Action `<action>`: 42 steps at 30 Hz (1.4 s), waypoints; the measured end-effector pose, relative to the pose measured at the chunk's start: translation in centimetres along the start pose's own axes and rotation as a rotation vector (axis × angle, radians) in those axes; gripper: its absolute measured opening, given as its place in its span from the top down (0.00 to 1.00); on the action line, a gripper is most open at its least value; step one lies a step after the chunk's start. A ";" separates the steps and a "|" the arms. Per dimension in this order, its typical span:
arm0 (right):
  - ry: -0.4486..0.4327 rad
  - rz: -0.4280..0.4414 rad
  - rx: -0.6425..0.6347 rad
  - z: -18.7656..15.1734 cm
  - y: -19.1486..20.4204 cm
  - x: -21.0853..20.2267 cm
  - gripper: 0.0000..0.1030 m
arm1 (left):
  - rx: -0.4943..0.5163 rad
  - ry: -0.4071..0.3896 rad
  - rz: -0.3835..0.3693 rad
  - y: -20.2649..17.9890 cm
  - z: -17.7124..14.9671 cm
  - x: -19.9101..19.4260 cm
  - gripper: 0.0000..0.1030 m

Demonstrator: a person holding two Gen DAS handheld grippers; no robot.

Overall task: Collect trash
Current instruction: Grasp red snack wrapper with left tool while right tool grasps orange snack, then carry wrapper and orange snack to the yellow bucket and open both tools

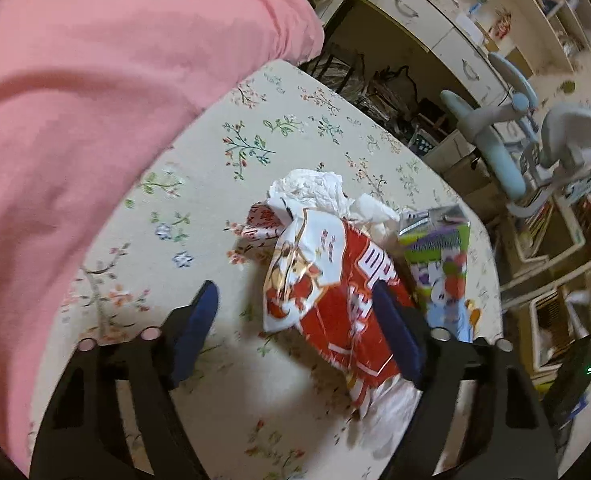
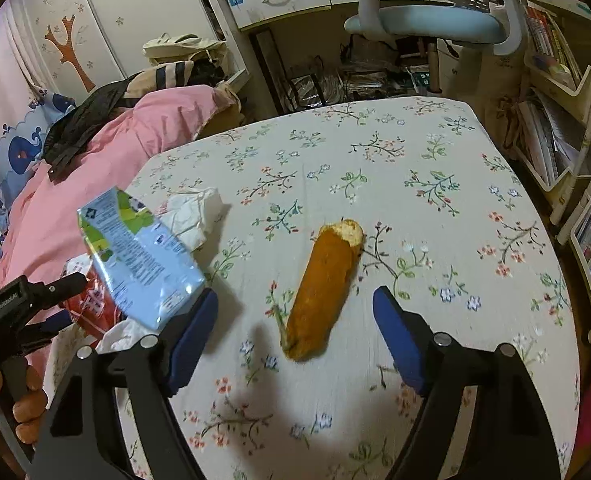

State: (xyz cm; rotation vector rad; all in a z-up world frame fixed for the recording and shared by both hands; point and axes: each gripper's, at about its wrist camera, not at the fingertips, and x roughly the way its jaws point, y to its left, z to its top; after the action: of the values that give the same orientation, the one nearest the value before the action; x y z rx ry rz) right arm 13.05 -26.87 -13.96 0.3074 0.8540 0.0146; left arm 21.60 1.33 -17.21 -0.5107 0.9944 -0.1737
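Table (image 2: 435, 240): covered with a cream cloth printed with flower sprigs; carries all the trash listed below.

Left gripper (image 1: 299, 300): jaws spread wide, holding nothing. It hovers above the table over the snack bag, one blue pad on bare cloth, the other overlapping the bag's right side.

Snack bag (image 1: 327, 280): red and white, crumpled, lying flat near the table's edge. In the right wrist view only a red patch (image 2: 91, 300) shows beneath the carton.

Tissue (image 1: 315, 190): white, crumpled, touching the far end of the snack bag; more white paper shows under the bag's near end.

Carton (image 1: 443, 268): small drink carton, purple, green and blue print, just beside the snack bag on the side toward the table's edge. In the right wrist view (image 2: 139, 256) it stands tilted against the heap, in front of the left gripper's black frame.

Right gripper (image 2: 295, 308): jaws wide apart, empty, hovering over the near end of the bread.

Bread (image 2: 323, 288): long brown roll, far end bitten or torn open, lying alone toward the middle of the table, apart from the heap.

Surroundings: pink bedding (image 2: 107, 160) against the table's left edge; a pale blue chair (image 2: 427, 24) and a white desk (image 2: 279, 0) beyond the far edge; bookshelves (image 2: 555, 92) along the right edge.
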 end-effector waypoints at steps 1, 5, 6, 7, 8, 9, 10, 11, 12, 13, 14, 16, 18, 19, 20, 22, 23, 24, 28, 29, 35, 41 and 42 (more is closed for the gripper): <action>0.002 -0.001 -0.001 0.1 0.0 0.2 0.27 | -0.001 0.008 -0.021 0.0 0.2 0.3 0.45; 0.031 -0.008 -0.015 0.4 0.0 1.3 0.47 | 0.008 0.036 -0.091 -0.1 0.7 0.9 0.83; 0.042 -0.006 -0.020 0.4 0.0 1.5 0.56 | 0.015 0.035 -0.108 -0.3 0.8 0.8 0.93; 0.048 -0.002 -0.026 0.3 0.0 1.6 0.61 | 0.024 0.033 -0.116 -0.6 0.9 0.6 0.94; 0.050 0.002 -0.026 0.3 0.0 1.5 0.69 | 0.036 0.027 -0.123 -0.9 1.0 0.1 0.97; 0.050 0.009 -0.024 0.3 0.0 1.4 0.75 | 0.044 0.020 -0.128 -1.0 1.0 -0.4 0.97; 0.046 0.015 -0.020 0.3 -0.1 1.1 0.76 | 0.058 0.008 -0.130 -1.3 1.0 -1.1 0.97; 0.039 0.023 -0.015 0.3 -0.1 0.7 0.77 | 0.075 -0.008 -0.126 -1.4 1.0 -1.9 0.97; 0.033 0.031 -0.007 0.2 -0.2 0.3 0.79 | 0.106 -0.032 -0.110 -1.8 1.0 -3.0 0.97; 0.029 0.039 -0.001 0.1 -0.2 0.0 0.79 | 0.138 -0.061 -0.095 -2.2 0.9 -4.2 0.97; 0.023 0.051 0.008 0.0 -0.2 -0.5 0.80 | 0.162 -0.085 -0.085 -2.5 0.8 -5.2 0.97; 0.008 0.072 0.015 -0.5 0.0 -1.8 0.80 | 0.213 -0.141 -0.060 -2.9 0.2 -7.5 0.97; -0.008 0.092 0.019 -0.8 0.2 -3.1 0.80 | 0.247 -0.177 -0.033 -3.2 -0.5 -9.1 0.97; -0.015 0.100 0.020 -0.9 0.4 -3.5 0.80 | 0.256 -0.187 -0.024 -3.2 -0.9 -9.8 0.97; -0.024 0.112 0.024 -1.1 0.5 -4.2 0.81 | 0.255 -0.190 -0.024 -3.1 -1.2 -10.3 0.97; -0.041 0.141 0.039 -1.6 0.5 -5.7 0.81 | 0.250 -0.193 -0.027 -3.0 -1.9 -11.2 0.97; -0.047 0.152 0.045 -1.8 0.5 -6.1 0.81 | 0.250 -0.194 -0.025 -3.0 -2.4 -11.6 0.97; -0.053 0.163 0.052 -2.0 0.5 -6.6 0.81 | 0.250 -0.195 -0.025 -2.8 -2.8 -12.0 0.97; -0.074 0.224 0.097 -3.2 0.2 -8.9 0.81 | 0.281 -0.211 -0.030 -3.0 -5.3 -14.3 0.97; -0.079 0.237 0.099 -3.7 0.4 -9.6 0.81 | 0.294 -0.216 -0.033 -3.2 -6.1 -14.9 0.97; -0.094 0.282 0.053 -7.4 1.7 -13.2 0.81 | 0.394 -0.251 -0.019 -4.3 -10.5 -17.8 0.97; -0.124 0.330 -0.002 -11.3 2.6 -16.3 0.81 | 0.440 -0.265 0.007 -3.9 -14.4 -20.2 0.97; -0.126 0.335 -0.011 -11.8 2.8 -16.7 0.81 | 0.443 -0.267 0.010 -3.8 -14.8 -20.4 0.97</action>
State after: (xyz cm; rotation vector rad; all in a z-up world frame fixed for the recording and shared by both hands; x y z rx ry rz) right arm -6.45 -23.35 -8.14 0.4339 0.6704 0.3082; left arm -1.50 0.65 -6.41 -0.1180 0.6695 -0.2996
